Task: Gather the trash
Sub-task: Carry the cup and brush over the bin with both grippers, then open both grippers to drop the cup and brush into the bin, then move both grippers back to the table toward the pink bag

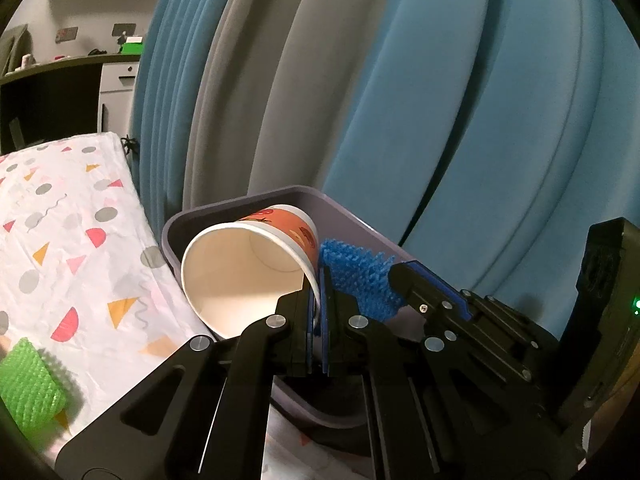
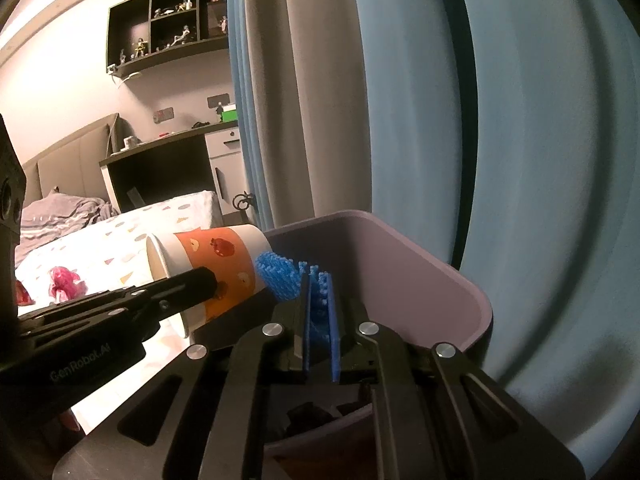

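Currently, a paper cup [image 1: 248, 264] with an orange fruit-printed band is held on its side over the near left corner of a purple bin [image 1: 344, 216], its open mouth turned toward the left wrist camera and its base pointing into the bin. The cup's rim wall is pinched between the fingers of the left gripper [image 1: 316, 316], one finger inside the mouth and one outside, the jaws being drawn close together on the thin paper. A blue mesh foam sleeve [image 2: 280, 276] is clamped in the right gripper [image 2: 320, 304], whose blue-padded jaws are pressed narrowly on the foam; the foam's free end is seen touching the cup's side just above the bin's opening. In the right wrist view the left gripper [image 2: 200, 280] is seen reaching in from the left, laid across the cup's orange band. Dark contents are glimpsed low inside the bin, but what they are cannot be told. Left of the bin, a table covered by a patterned white cloth [image 1: 72, 240] is shown, and on it a green mesh foam sleeve [image 1: 30, 384] lies near the left edge, well apart from the bin. Pink crumpled wrapping [image 2: 64, 280] is visible on the cloth in the right wrist view. Blue and grey curtains [image 1: 400, 80] hang directly behind the bin.
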Demonstrator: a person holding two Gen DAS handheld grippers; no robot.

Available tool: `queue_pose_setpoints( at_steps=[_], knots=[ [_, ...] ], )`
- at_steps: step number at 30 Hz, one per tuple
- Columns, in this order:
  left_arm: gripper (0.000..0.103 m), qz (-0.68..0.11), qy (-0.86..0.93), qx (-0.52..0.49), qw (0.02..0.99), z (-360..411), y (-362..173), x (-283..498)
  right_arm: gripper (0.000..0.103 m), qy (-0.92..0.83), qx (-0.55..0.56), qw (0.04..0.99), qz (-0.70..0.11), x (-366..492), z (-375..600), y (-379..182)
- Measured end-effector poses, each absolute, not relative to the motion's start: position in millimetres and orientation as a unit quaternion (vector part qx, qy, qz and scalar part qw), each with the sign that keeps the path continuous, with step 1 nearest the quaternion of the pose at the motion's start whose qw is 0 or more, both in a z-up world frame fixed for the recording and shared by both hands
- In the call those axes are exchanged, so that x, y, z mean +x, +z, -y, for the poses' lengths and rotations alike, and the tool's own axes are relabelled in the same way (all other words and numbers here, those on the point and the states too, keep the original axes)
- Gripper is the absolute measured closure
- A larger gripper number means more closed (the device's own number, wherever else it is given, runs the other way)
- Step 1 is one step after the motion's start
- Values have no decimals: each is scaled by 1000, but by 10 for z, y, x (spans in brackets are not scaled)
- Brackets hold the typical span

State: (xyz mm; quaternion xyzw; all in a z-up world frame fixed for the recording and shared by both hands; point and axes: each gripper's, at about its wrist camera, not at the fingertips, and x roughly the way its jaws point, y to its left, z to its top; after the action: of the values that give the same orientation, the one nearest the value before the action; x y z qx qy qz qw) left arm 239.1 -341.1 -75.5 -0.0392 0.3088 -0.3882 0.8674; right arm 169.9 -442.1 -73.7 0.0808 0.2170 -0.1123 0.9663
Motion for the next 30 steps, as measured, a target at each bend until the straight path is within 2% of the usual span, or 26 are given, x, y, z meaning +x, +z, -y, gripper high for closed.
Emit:
queue_pose_setpoints(
  at_steps=[4, 7, 10, 14, 18, 20, 22, 24, 27, 30],
  knots=[
    [101, -315, -390, -35, 865, 3446, -803, 2407, 70, -119, 89, 965, -214, 1662, 4489, -738],
    [101, -322, -392, -38, 861, 3474, -830, 2451, 66, -132, 93, 964, -209, 1606, 4536, -729],
    [101, -330, -397, -32, 856, 3537, -860, 2484, 53, -155, 99, 963, -197, 1512, 4590, -693],
    [99, -337, -403, -18, 851, 3635, -902, 2475, 46, -173, 113, 962, -180, 1350, 4657, -640],
    [98, -351, -408, -5, 843, 3720, -963, 2501, 43, -184, 118, 961, -168, 1241, 4680, -595],
    [88, -359, -406, -2, 840, 3745, -1000, 2505, 43, -183, 121, 962, -165, 1203, 4676, -582],
    [59, -361, -399, 1, 843, 3731, -1011, 2513, 43, -183, 119, 962, -165, 1194, 4668, -571],
    [40, -355, -393, -5, 848, 3677, -997, 2507, 43, -182, 120, 962, -163, 1180, 4663, -559],
    [29, -344, -378, -15, 859, 3568, -967, 2494, 43, -181, 119, 963, -160, 1161, 4631, -537],
    [22, -337, -357, -22, 871, 3430, -900, 2453, 43, -180, 120, 964, -156, 1123, 4605, -498]
  ],
)
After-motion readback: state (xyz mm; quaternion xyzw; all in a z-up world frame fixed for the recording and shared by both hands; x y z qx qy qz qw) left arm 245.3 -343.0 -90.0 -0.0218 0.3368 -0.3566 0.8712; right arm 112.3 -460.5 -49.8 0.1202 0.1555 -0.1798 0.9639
